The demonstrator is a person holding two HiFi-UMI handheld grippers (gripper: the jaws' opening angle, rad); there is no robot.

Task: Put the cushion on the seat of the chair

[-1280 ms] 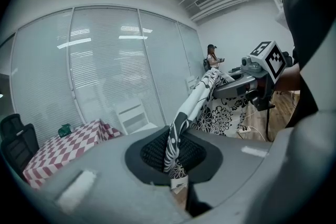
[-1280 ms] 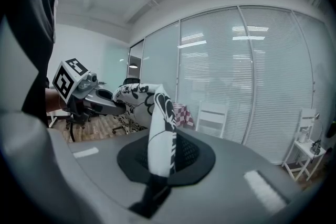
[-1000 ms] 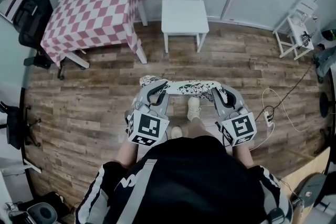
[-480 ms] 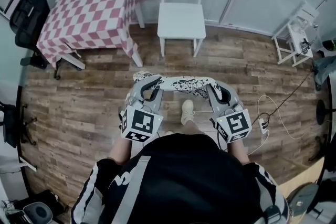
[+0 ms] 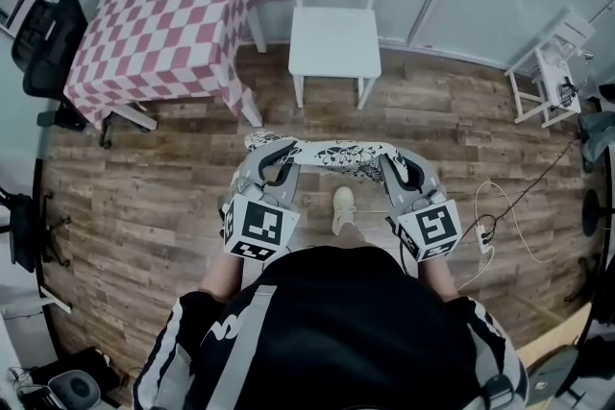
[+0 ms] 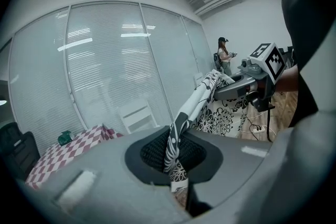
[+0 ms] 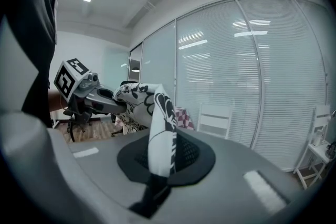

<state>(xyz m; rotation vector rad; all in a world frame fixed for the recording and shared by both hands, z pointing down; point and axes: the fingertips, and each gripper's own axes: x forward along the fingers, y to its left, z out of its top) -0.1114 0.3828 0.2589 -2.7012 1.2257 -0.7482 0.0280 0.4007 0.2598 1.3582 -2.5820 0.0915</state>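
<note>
Both grippers have carried the cushion slightly nearer the chair, though it is well short of the seat. Head view: left gripper and right gripper hold its two ends. Left gripper view: jaws clenched on the patterned fabric. Right gripper view: jaws clamped on the other edge.

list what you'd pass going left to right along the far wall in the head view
black office chair → checked table → white chair → small white stand
</note>
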